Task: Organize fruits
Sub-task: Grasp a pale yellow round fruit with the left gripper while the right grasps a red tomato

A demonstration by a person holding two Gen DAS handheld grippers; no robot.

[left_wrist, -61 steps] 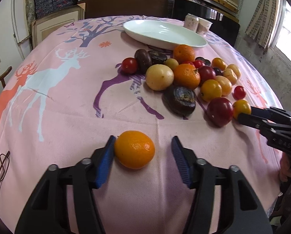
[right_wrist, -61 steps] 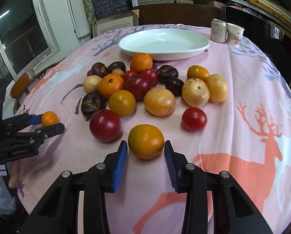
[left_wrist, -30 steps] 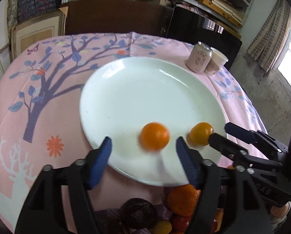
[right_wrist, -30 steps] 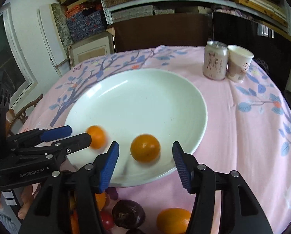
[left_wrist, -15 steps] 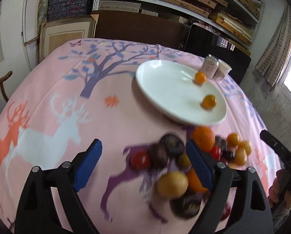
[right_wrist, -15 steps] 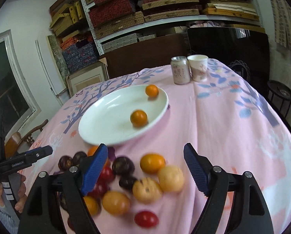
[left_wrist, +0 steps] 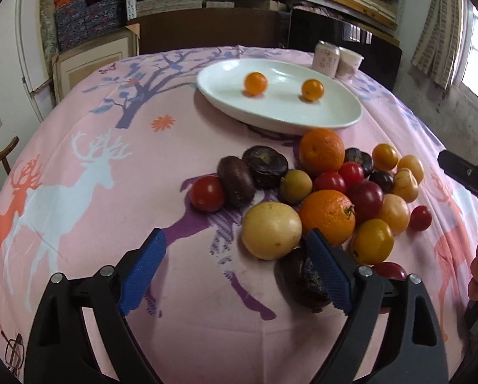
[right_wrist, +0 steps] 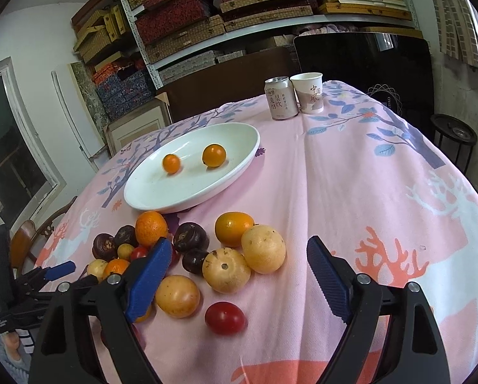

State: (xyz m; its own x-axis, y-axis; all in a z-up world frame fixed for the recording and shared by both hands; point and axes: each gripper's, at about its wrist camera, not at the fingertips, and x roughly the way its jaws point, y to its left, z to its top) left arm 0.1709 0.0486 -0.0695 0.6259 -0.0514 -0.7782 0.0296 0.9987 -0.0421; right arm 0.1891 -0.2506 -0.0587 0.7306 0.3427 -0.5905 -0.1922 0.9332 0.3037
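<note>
Left wrist view only: glasses (left_wrist: 14,350) at the tablecloth's (left_wrist: 88,233) near edge. Right wrist view only: black stool (right_wrist: 453,134). White plate (right_wrist: 149,196): two small orange fruits (right_wrist: 214,155). Can (right_wrist: 280,101), one; paper cup (right_wrist: 308,92), one. Fruit pile (left_wrist: 327,214) beside the plate, nearer both tools. Left gripper (left_wrist: 235,272), right gripper (right_wrist: 235,280): spread, empty.

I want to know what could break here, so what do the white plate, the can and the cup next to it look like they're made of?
White plate: probably glazed ceramic; glossy, with soft highlights and a thick rolled rim, though melamine can't be ruled out.
Can: metal, likely aluminium; silvery top rim above a printed wrap.
Cup: paper, by its matte wall, printed characters and thin rolled lip.
</note>
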